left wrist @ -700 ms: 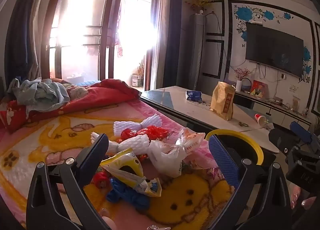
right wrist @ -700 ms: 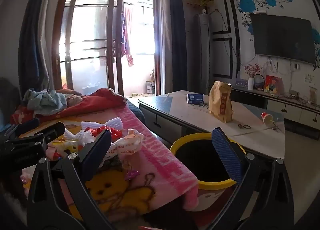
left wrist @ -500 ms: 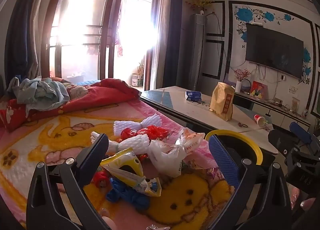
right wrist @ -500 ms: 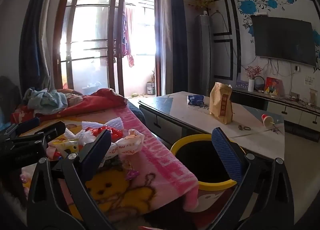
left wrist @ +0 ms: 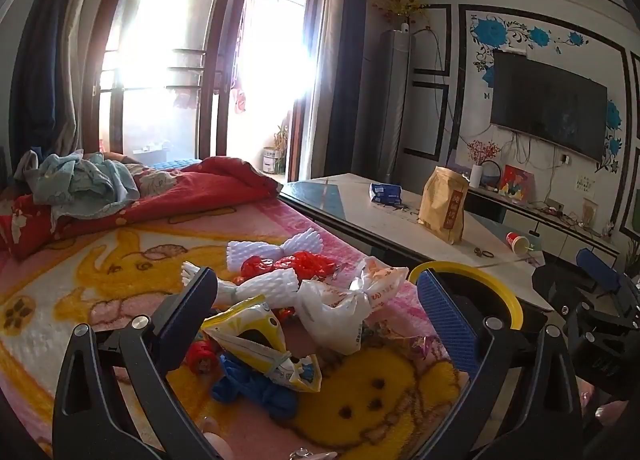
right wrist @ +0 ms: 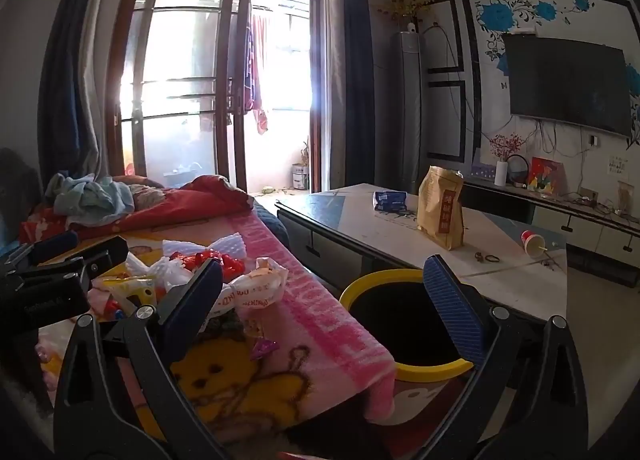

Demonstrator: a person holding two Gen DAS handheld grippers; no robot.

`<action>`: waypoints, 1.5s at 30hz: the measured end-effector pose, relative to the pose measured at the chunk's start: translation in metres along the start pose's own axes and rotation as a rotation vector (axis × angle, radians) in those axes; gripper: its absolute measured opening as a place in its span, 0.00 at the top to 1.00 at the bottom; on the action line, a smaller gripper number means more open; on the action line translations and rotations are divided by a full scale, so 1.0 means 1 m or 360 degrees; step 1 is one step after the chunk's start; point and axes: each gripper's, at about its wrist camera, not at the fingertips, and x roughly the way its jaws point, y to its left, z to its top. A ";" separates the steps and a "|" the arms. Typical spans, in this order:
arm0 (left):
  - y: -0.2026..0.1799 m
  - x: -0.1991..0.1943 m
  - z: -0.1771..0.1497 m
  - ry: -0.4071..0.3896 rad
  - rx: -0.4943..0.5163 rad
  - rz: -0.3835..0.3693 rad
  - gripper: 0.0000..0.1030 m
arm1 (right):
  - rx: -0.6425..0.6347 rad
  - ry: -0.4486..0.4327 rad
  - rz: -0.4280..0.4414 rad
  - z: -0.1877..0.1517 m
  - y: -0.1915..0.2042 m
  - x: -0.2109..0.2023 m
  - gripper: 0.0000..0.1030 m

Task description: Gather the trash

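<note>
The left wrist view looks low along its tongs (left wrist: 320, 316), close over the trash pile (left wrist: 288, 308) on the bed (left wrist: 80, 284). The right wrist view sits further right, above the bin (right wrist: 404, 324). Both face the window and share pile, bin and bench (right wrist: 400, 228).

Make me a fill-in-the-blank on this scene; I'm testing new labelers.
1. The trash bin has a ____ rim.
2. The trash pile lies on a ____.
3. The brown paper bag stands on the ____.
4. Both the left claw and the right claw are ____.

Answers: yellow; blanket; table; open
</note>
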 end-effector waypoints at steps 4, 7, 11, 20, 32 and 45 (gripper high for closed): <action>-0.002 0.002 -0.002 0.0001 0.0002 0.0001 0.06 | -0.0002 -0.0001 -0.0003 -0.002 0.001 0.000 0.10; 0.001 -0.001 0.001 -0.0003 -0.0006 -0.0004 0.06 | -0.0002 -0.0001 -0.0005 -0.002 0.001 0.000 0.10; 0.001 -0.001 0.001 0.0001 -0.0008 -0.0005 0.06 | -0.0001 0.0001 -0.0007 -0.003 0.002 -0.001 0.10; -0.001 -0.001 -0.001 0.0000 -0.0005 0.0000 0.06 | 0.0000 0.0004 -0.0015 -0.004 0.000 -0.002 0.10; 0.004 -0.003 -0.004 0.0006 -0.0014 -0.0009 0.06 | 0.0006 0.0031 -0.0016 -0.009 -0.004 0.003 0.10; 0.006 0.008 -0.007 0.0064 -0.0060 -0.0030 0.06 | -0.0005 0.0092 0.0010 -0.008 0.000 0.008 0.10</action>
